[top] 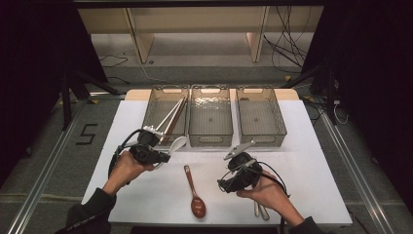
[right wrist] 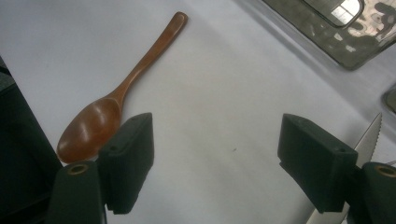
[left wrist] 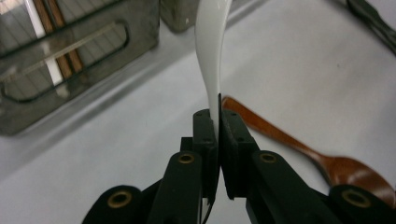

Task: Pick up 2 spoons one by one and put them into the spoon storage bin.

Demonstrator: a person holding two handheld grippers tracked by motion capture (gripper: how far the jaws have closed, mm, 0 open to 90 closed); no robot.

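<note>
Left hand-held gripper: jaws clamped on white spoon handle.
Right hand-held gripper: jaws wide apart, nothing between.
Brown spoon: flat on desk.

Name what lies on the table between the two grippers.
In the high view, a brown wooden spoon lies between the left gripper and the right gripper.

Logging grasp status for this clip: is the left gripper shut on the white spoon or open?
Shut. The left gripper has its jaws pressed together on the white spoon handle.
</note>
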